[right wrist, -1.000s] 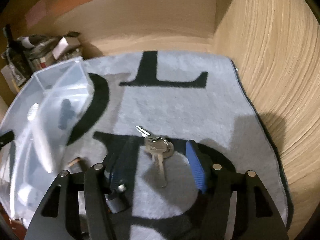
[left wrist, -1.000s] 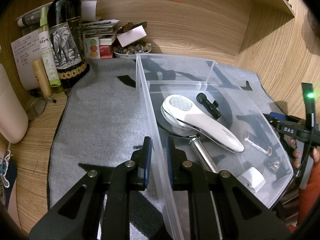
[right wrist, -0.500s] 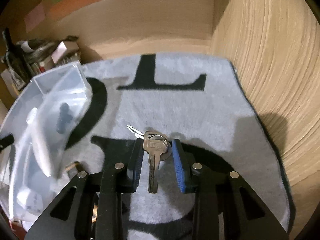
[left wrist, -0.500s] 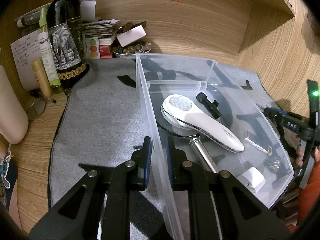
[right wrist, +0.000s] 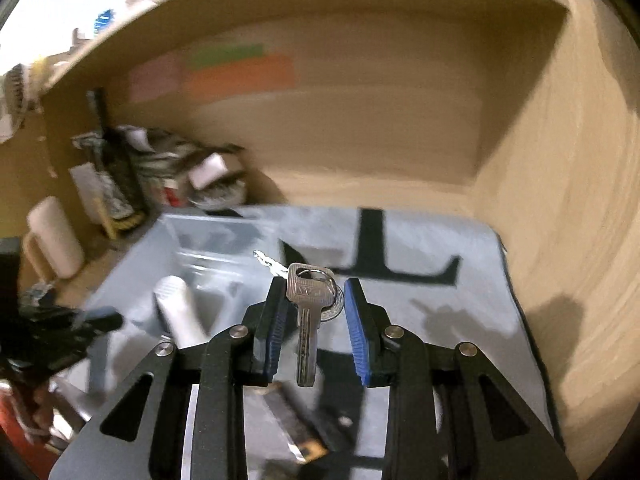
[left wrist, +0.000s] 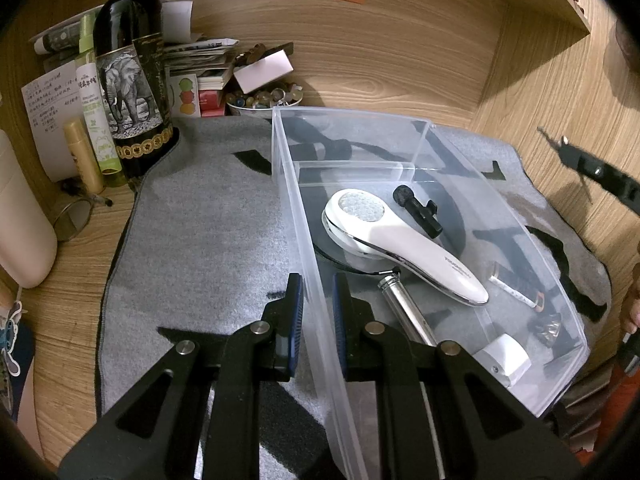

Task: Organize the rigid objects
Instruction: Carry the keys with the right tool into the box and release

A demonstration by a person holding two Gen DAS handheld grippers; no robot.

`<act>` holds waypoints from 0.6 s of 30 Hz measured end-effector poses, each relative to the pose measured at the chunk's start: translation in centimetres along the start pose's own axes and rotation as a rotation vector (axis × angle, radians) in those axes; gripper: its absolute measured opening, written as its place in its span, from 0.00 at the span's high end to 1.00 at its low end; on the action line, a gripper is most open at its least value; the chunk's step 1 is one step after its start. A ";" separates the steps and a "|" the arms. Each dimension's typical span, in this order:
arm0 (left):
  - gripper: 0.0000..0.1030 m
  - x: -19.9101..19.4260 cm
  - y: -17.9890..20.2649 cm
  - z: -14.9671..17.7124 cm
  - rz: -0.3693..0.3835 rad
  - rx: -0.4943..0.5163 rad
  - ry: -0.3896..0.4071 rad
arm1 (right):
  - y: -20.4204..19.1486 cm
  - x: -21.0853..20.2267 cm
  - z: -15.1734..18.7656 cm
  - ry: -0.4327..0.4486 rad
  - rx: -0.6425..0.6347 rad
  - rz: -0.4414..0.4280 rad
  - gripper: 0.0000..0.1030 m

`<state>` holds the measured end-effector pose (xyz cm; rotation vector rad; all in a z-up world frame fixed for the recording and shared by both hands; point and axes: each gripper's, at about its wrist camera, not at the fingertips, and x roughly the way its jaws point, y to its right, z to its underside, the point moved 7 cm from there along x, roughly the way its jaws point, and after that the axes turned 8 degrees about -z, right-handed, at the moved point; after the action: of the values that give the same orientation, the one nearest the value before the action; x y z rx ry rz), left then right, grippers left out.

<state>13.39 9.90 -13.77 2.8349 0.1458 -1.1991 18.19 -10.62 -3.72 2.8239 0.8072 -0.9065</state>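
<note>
Since a second ago the right claw (right wrist: 314, 312) pinched the keys (right wrist: 310, 300) and lifted them off the mat (right wrist: 460, 304), but only by the ring, so they could slip out short of the bin (left wrist: 400, 144) that the left claw (left wrist: 318, 300) is clamped on.

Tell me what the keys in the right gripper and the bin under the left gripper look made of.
Keys: bright silvery metal, likely plated brass or steel, glinting, on a metal ring. Bin: clear hard plastic, glossy; the mat's pattern shows through its walls. Handheld device inside: glossy white plastic with a chrome-like trim, apparently.
</note>
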 end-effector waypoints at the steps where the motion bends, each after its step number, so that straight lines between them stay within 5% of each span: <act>1: 0.88 0.0 0.0 0.0 0.000 0.000 0.000 | -0.7 0.0 -0.2 0.007 -0.013 -0.015 0.74; 14: 0.88 0.0 0.0 0.0 0.000 0.001 0.000 | -8.6 3.7 0.8 -0.069 -0.153 -0.157 0.74; 16: 0.88 0.0 0.0 0.0 0.000 0.000 0.000 | -8.9 4.5 1.3 -0.092 -0.160 -0.164 0.87; 18: 0.88 0.0 0.0 0.0 0.000 0.000 -0.001 | -9.3 5.4 1.6 -0.128 -0.160 -0.182 0.89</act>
<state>13.40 9.89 -13.79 2.8343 0.1461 -1.2010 16.39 -0.51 -7.18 2.5591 1.0792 -0.9854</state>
